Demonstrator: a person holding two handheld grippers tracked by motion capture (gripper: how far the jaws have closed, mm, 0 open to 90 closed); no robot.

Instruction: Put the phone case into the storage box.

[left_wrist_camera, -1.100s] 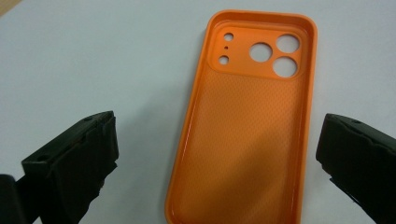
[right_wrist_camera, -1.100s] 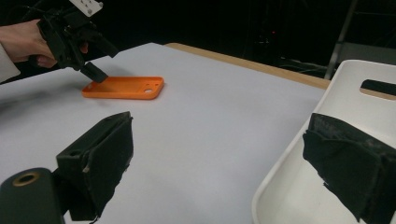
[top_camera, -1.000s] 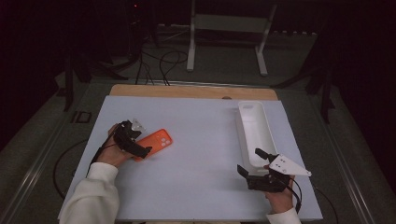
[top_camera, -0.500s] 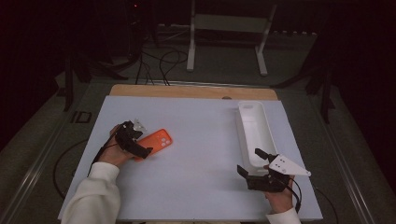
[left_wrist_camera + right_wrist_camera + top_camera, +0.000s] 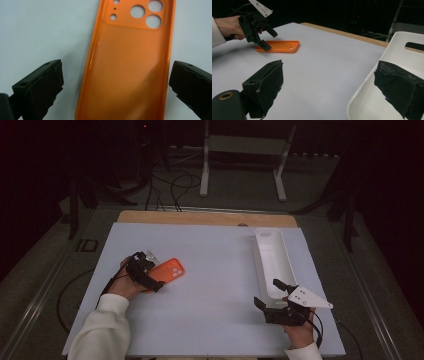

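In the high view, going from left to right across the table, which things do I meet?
Left gripper → orange phone case → white tray → right gripper.

dark lab, stand legs (image 5: 242, 165), floor cables (image 5: 170, 185)

Open hand-held gripper (image 5: 329, 87) faces distant, perhaps touched, orange case (image 5: 279, 46).

Your left gripper (image 5: 150, 275) has its jaws wide apart, one on each side of the orange phone case (image 5: 166, 271), with bare table (image 5: 210, 265) beside each jaw. The big middle of the table is bare. The long white tray (image 5: 272, 262) sits just beside your right gripper (image 5: 272, 295), blocking that side.
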